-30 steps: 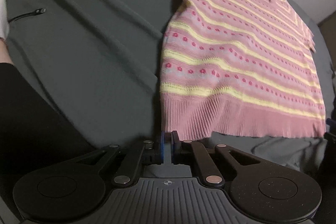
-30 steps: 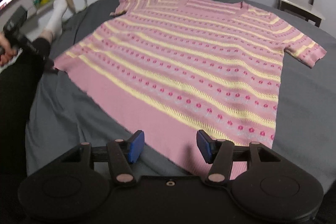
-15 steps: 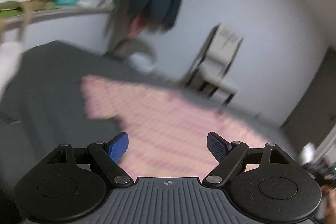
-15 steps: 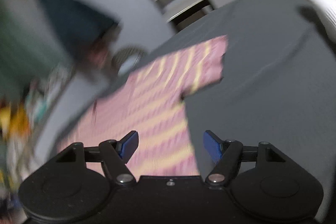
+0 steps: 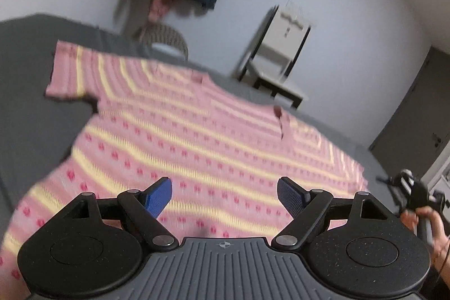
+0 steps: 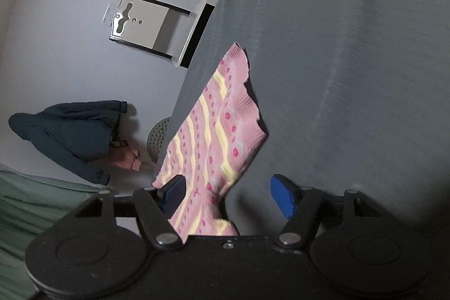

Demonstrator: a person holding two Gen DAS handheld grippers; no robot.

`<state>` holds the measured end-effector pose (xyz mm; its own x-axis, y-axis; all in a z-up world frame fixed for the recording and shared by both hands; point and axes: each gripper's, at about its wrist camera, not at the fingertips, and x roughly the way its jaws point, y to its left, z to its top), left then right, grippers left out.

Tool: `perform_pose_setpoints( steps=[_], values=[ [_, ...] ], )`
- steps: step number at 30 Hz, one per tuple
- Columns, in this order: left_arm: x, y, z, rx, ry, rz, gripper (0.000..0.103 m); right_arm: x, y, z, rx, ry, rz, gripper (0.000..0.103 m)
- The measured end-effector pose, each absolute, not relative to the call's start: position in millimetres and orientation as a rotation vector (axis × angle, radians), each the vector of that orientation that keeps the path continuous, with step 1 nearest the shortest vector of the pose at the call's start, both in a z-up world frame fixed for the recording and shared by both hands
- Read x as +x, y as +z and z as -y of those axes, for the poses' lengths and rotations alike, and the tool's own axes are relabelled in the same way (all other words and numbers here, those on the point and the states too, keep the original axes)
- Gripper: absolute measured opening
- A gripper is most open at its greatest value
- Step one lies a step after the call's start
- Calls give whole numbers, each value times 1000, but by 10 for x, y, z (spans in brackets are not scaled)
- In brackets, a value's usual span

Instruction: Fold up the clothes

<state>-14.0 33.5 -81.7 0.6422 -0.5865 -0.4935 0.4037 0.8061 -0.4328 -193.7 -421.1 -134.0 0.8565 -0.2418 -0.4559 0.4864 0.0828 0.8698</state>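
Lying flat: a pink sweater [image 5: 197, 137] with yellow stripes and red dots was spread on a grey bed [image 5: 31, 108], one short sleeve [image 6: 233, 114] reaching toward the bed's edge.
Left gripper [image 5: 224, 196]: released, blue pads wide apart above the sweater's lower half, gripping nothing.
Right gripper [image 6: 227, 194]: released, rolled sideways, sleeve cloth between its pads, unpinched.
Background: a chair [image 5: 278, 52] stood against the white wall.
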Motion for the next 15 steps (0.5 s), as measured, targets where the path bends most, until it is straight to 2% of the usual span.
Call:
perform_pose_setpoints(
  steps=[15],
  values=[
    [-163, -735, -330, -297, -585, -662, 83, -1580, -1222, 4632, 1288, -655, -247, 66]
  ],
)
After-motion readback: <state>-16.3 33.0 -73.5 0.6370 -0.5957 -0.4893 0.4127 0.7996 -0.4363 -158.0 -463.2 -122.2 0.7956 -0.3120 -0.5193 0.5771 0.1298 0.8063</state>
